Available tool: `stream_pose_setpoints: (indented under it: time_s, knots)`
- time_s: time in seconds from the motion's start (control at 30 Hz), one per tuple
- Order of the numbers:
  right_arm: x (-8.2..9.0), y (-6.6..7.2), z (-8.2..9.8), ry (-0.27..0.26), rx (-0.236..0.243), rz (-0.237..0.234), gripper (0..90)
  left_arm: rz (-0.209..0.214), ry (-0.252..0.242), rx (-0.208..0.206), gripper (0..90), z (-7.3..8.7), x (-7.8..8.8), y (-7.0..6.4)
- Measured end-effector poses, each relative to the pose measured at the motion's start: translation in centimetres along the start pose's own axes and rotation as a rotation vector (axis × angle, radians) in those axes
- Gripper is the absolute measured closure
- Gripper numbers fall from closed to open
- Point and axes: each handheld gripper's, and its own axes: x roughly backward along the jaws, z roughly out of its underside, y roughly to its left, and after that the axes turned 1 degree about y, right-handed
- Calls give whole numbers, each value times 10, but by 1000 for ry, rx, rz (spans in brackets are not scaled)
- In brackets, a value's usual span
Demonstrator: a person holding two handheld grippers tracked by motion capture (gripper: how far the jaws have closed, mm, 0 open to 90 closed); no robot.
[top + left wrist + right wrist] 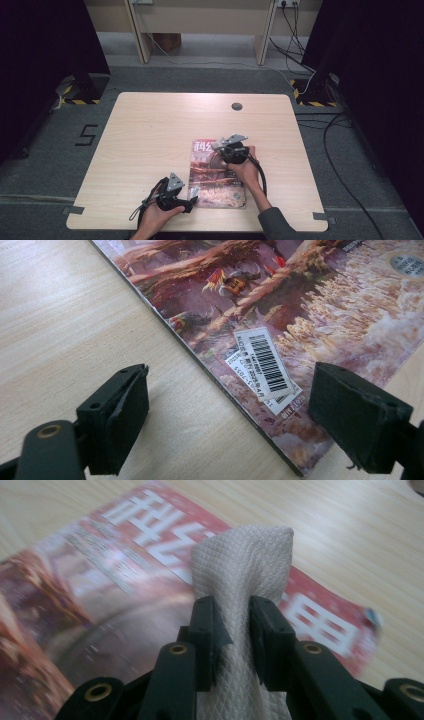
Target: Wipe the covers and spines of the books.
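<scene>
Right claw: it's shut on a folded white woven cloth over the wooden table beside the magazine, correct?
Not quite. The right claw is shut on the folded white woven cloth, but over the glossy red-covered magazine, not beside it, as the right gripper view shows.

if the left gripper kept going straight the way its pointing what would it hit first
Probably the magazine: its near corner, with the barcode sticker, lies just ahead of the open left gripper. Depth is hard to judge.

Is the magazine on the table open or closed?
Closed. The magazine lies flat on the table with its cover up; the left gripper view shows the barcode sticker and no pages spread.
</scene>
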Motion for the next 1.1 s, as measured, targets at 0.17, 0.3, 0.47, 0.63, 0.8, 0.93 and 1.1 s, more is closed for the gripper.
stream_pose_setpoints:
  time_s: [0.17,0.3,0.47,0.63,0.8,0.93,1.1]
  knots:
    - [10,-7,11,-1,9,28,734,-5,-3,-11,161,0,0,-1]
    - [10,8,10,-6,15,-3,734,-8,-5,-20,173,0,1,-2]
    - [13,46,10,-18,100,-65,735,2,-5,-12,182,0,1,-1]
    - [17,71,13,-21,129,-124,732,17,8,-10,190,1,4,-1]
    - [28,93,21,-14,128,-190,724,20,14,-7,183,2,6,1]
    - [34,106,27,-24,177,-226,724,19,13,-7,182,2,5,1]
    - [39,111,30,-23,186,-249,733,20,11,-4,187,3,6,0]
